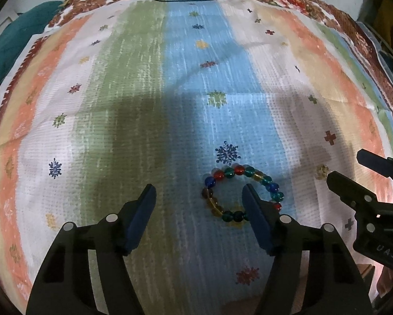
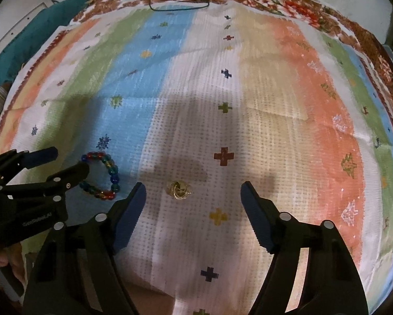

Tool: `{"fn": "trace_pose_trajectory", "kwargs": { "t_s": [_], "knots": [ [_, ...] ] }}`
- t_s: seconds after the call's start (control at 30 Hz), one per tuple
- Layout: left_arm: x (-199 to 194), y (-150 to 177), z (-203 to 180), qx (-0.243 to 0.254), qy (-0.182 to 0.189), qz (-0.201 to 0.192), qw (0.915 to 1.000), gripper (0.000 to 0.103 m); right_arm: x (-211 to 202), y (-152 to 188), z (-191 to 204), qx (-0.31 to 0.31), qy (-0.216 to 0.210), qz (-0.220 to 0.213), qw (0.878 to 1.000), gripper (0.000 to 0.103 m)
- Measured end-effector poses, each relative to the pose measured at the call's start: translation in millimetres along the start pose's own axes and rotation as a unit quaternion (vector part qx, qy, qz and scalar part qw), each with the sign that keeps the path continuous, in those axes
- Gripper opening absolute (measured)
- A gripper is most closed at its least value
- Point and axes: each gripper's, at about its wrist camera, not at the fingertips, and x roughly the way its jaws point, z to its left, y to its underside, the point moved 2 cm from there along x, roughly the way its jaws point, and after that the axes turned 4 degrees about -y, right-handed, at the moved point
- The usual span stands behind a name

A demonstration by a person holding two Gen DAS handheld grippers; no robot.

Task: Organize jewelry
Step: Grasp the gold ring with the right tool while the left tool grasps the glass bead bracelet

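A: What's biggest here?
B: The striped cloth, spread flat with small cross and snowflake motifs.
A: And the tongs?
B: Left tongs are released; their right finger stands over the beaded bracelet, which lies on the blue stripe. Right tongs are released too, the small gold ring lying between their fingers on the white stripe.

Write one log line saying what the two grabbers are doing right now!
left gripper: open, over bead bracelet | right gripper: open, over gold ring | both lying on striped cloth
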Motion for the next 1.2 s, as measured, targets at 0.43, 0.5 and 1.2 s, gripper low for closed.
{"fn": "trace_pose_trajectory", "kwargs": {
  "t_s": [0.43,0.5,1.2],
  "knots": [
    [12,0,-11,0.041,-0.011,0.008,0.9991,0.041,21,-3,-2,0.0,-0.014,0.022,1.0,0.041],
    [12,0,-12,0.044,-0.015,0.006,0.9989,0.037,22,-3,-1,-0.003,-0.013,0.022,1.0,0.037],
    [-13,1,-12,0.042,-0.011,-0.013,0.999,0.009,8,0,6,-0.02,-0.015,0.016,1.0,0.019]
  ]
}}
